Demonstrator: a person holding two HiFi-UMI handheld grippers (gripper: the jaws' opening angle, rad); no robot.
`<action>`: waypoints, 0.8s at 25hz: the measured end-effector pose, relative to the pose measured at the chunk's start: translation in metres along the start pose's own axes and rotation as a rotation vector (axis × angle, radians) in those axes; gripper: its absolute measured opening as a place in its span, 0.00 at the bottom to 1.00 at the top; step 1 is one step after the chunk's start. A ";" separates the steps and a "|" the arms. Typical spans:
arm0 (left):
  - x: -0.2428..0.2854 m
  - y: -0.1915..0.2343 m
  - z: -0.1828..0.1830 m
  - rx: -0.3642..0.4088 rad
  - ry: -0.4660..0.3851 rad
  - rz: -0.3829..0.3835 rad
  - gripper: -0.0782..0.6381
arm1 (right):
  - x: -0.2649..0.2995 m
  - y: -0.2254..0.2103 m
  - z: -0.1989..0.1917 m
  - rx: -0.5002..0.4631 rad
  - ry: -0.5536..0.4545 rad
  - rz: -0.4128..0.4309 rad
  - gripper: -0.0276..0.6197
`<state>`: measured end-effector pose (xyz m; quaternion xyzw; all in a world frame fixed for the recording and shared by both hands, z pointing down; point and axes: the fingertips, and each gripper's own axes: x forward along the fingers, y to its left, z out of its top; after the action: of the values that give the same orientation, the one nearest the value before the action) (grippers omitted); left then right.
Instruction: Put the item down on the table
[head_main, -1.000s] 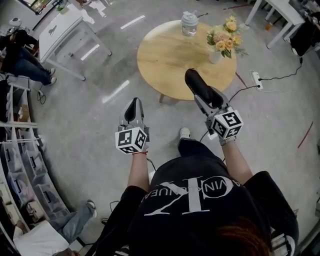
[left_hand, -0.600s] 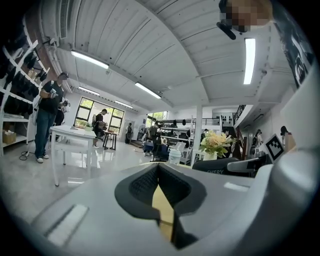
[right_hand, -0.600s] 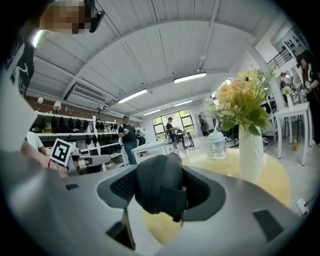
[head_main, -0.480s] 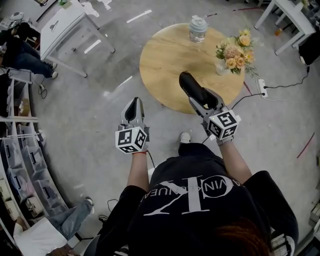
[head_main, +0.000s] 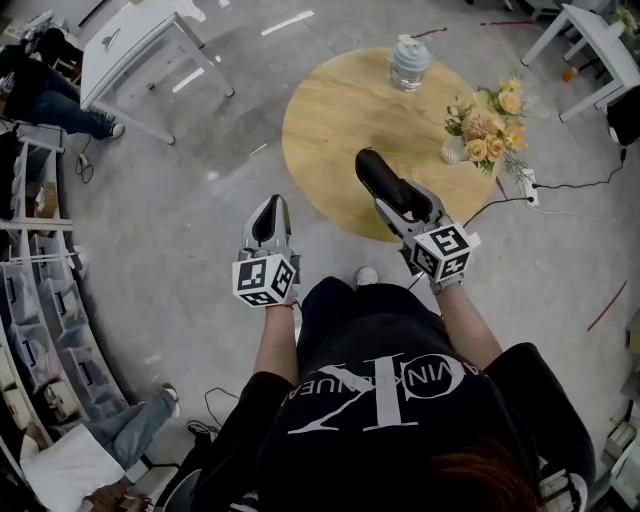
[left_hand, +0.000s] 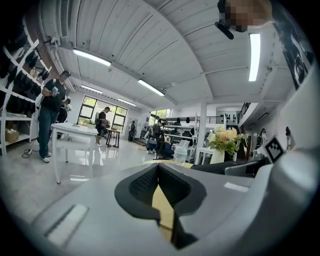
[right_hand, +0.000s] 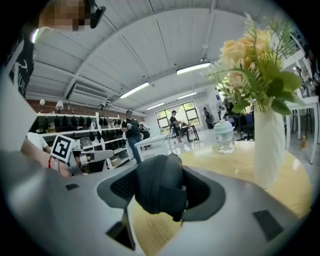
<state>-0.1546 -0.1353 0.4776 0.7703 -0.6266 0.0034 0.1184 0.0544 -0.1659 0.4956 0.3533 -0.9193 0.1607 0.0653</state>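
Observation:
My right gripper (head_main: 386, 188) is shut on a black shoe-like item (head_main: 371, 171), held above the near edge of the round wooden table (head_main: 335, 115). In the right gripper view the black item (right_hand: 158, 190) fills the space between the jaws of the right gripper (right_hand: 161, 199), with the tabletop (right_hand: 235, 162) just beyond. My left gripper (head_main: 268, 216) hangs over the grey floor left of the table, apart from it. Its jaws are shut with nothing in them, as the left gripper view shows for the left gripper (left_hand: 158, 176).
A lidded glass jar (head_main: 409, 62) stands at the table's far edge and a white vase of flowers (head_main: 484, 128) at its right side. A white table (head_main: 140, 45) and a seated person (head_main: 45, 85) are at far left, shelves (head_main: 40, 340) along the left, a power strip (head_main: 530, 182) right.
The right gripper with the black item has shifted a little left and stands further over the table's near edge. The left gripper has kept its place.

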 end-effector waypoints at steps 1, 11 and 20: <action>-0.001 0.003 -0.001 -0.001 0.004 0.005 0.13 | 0.002 0.001 -0.001 0.004 0.004 0.002 0.46; 0.021 0.022 -0.006 -0.005 0.050 0.002 0.13 | 0.039 -0.004 -0.015 0.043 0.068 0.018 0.46; 0.059 0.048 -0.012 -0.016 0.087 -0.028 0.13 | 0.089 0.000 -0.030 0.045 0.143 0.042 0.46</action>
<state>-0.1862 -0.1991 0.5073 0.7773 -0.6098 0.0301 0.1518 -0.0114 -0.2117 0.5442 0.3229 -0.9156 0.2075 0.1197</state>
